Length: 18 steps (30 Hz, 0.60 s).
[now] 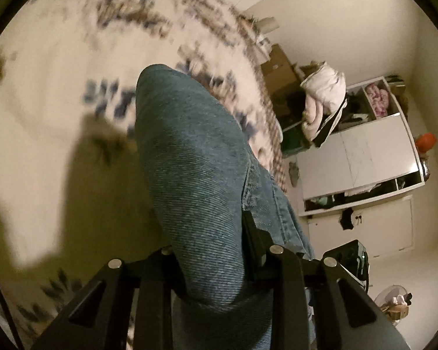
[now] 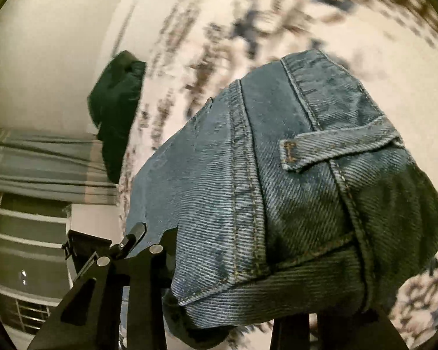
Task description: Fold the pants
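No readable text, label, brand or number shows in either view.

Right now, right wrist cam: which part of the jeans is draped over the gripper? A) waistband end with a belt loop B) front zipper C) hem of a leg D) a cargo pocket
A: a belt loop lies across the stitched waistband of the jeans, which bunch over the right gripper; no hem, zipper or cargo pocket shows.

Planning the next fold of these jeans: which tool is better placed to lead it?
Probably the right tool. It grips the jeans at the waistband, by the belt loop, a firm stitched edge. The left tool pinches plain leg denim above the patterned bedspread; it can follow.
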Motion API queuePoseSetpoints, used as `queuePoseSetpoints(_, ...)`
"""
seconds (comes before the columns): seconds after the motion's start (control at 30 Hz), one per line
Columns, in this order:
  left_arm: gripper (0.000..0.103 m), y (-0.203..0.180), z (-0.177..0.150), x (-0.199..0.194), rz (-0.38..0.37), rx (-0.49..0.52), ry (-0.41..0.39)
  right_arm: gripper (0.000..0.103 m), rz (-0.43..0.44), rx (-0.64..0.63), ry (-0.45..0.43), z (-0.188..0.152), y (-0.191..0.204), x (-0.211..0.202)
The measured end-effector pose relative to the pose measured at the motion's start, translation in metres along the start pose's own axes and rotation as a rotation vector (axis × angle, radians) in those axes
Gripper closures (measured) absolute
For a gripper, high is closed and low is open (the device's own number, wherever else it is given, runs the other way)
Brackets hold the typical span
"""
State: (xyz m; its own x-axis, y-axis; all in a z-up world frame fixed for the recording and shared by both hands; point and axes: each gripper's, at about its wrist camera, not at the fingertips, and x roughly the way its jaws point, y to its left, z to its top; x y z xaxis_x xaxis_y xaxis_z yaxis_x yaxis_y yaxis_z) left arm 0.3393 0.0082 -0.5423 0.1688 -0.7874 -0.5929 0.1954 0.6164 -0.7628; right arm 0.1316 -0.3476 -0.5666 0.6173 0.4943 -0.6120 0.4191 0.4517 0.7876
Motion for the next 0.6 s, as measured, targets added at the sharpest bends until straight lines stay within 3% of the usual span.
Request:
queuePoseSetpoints(0.17, 0.079, -0.016, 0.079, 0.000, -0.011, 0.036, -0.058, 0.066, 0.065, -0.060, -0.042, 0.060, 0.052, 0.034)
queuePoseSetpoints(0.47, 0.077, 0.000, 0.265, 0.047, 0.047, 0.107, -0.104, 0.066, 0.117, -0.135, -0.090, 0.216, 0.131, 0.181)
queuePoseSetpoints(0.53, 0.064, 0.020, 0.299, 0.069, 0.142, 0.114, -0.080, 0.062, 0.079, -0.170, -0.072, 0.245, 0.134, 0.223)
queuePoseSetpoints(0.6, 0.059, 0.052, 0.317, 0.098, 0.257, 0.103, -0.014, 0.043, -0.007, -0.116, -0.008, 0.269, 0.121, 0.268)
